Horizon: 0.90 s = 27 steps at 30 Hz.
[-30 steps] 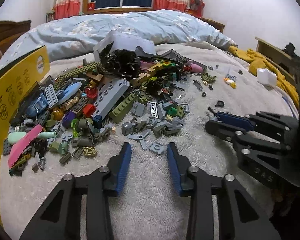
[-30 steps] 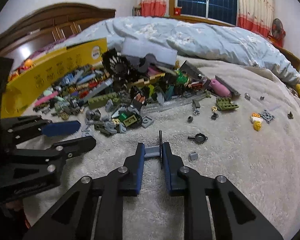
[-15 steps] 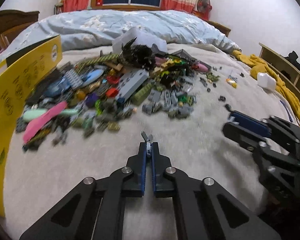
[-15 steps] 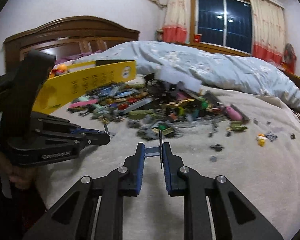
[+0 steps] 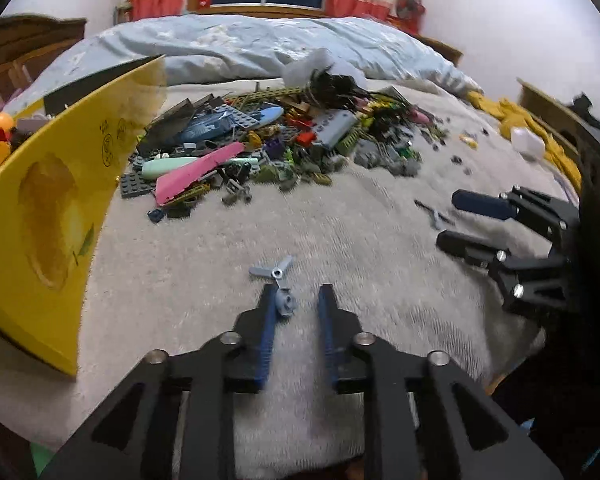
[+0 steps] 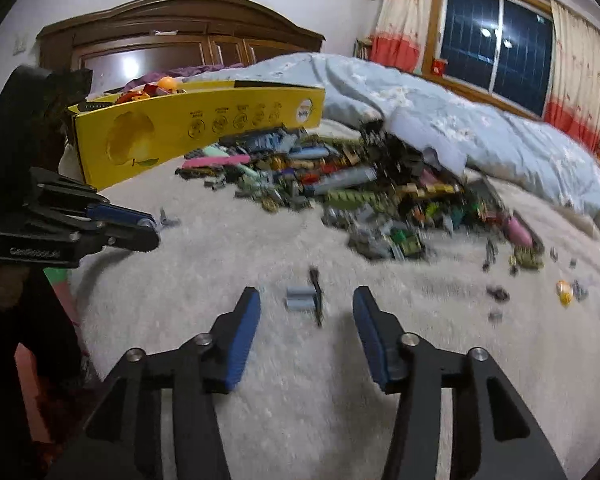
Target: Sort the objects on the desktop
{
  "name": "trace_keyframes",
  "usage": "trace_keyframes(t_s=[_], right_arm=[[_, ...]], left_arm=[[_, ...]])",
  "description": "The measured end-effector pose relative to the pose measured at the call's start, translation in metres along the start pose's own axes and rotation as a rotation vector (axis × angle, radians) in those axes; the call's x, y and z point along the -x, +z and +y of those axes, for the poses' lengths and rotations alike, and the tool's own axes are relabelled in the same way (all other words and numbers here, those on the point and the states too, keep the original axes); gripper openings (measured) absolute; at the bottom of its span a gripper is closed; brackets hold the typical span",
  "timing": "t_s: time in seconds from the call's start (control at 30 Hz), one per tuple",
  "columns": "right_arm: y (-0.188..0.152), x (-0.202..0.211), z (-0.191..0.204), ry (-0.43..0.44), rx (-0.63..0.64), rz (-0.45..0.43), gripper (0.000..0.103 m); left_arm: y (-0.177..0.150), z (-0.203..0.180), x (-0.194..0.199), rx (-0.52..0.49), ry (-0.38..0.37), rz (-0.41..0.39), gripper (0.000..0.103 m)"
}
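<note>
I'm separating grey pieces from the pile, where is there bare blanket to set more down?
Bare blanket lies between the brick pile, the yellow box and both grippers. Crowded: the pile, and scattered bits to its right.

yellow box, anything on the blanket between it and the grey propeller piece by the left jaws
Nothing visible. The grey propeller piece lies just ahead of the opening left gripper, and only bare blanket lies between it and the yellow box. The brick pile sits farther back.
</note>
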State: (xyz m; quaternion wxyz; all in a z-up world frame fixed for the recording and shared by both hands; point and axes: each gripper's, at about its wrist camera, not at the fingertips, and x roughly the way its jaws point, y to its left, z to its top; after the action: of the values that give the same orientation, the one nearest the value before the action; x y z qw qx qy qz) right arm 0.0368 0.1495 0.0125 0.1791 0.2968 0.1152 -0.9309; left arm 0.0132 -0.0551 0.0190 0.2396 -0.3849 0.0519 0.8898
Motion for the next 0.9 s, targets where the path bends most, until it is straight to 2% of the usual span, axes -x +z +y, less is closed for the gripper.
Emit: trace_keyframes(t_s=[0.07, 0.17, 0.23, 0.3, 0.33, 0.43, 0.5, 0.57, 0.63, 0.9], right_arm=[[-0.007, 0.003, -0.005, 0.009, -0.020, 0.007, 0.050], [-0.012, 0.007, -0.008, 0.002, -0.014, 0.008, 0.047], [-0.011, 0.007, -0.008, -0.014, -0.015, 0.008, 0.028], [-0.009, 0.003, -0.010, -0.035, -0.023, 0.016, 0.017], [-0.008, 0.000, -0.012, -0.043, -0.037, 0.022, 0.014], [-0.005, -0.006, -0.015, -0.049, -0.068, 0.033, 0.009], [-0.003, -0.008, -0.010, -0.056, -0.044, 0.031, 0.006], [-0.003, -0.009, -0.006, -0.059, -0.014, 0.030, 0.003], [-0.003, -0.009, -0.004, -0.058, 0.000, 0.024, 0.000], [0.005, -0.001, -0.006, -0.069, -0.016, -0.023, 0.000]], left_arm=[[-0.003, -0.004, 0.005, -0.030, 0.025, -0.019, 0.023], [-0.006, 0.001, 0.014, -0.019, 0.082, -0.069, 0.023], [-0.005, 0.006, 0.014, 0.003, 0.061, -0.060, 0.023], [-0.005, 0.007, 0.009, 0.016, 0.030, -0.035, 0.023], [-0.005, 0.004, 0.006, 0.000, 0.037, -0.023, 0.023], [-0.006, -0.007, 0.001, -0.072, 0.087, -0.020, 0.023], [-0.007, -0.011, 0.000, -0.091, 0.109, -0.020, 0.021], [-0.005, -0.012, -0.001, -0.083, 0.096, -0.013, 0.015], [-0.006, -0.012, -0.001, -0.078, 0.093, -0.014, 0.015], [-0.005, -0.011, 0.006, -0.060, 0.095, -0.041, 0.015]])
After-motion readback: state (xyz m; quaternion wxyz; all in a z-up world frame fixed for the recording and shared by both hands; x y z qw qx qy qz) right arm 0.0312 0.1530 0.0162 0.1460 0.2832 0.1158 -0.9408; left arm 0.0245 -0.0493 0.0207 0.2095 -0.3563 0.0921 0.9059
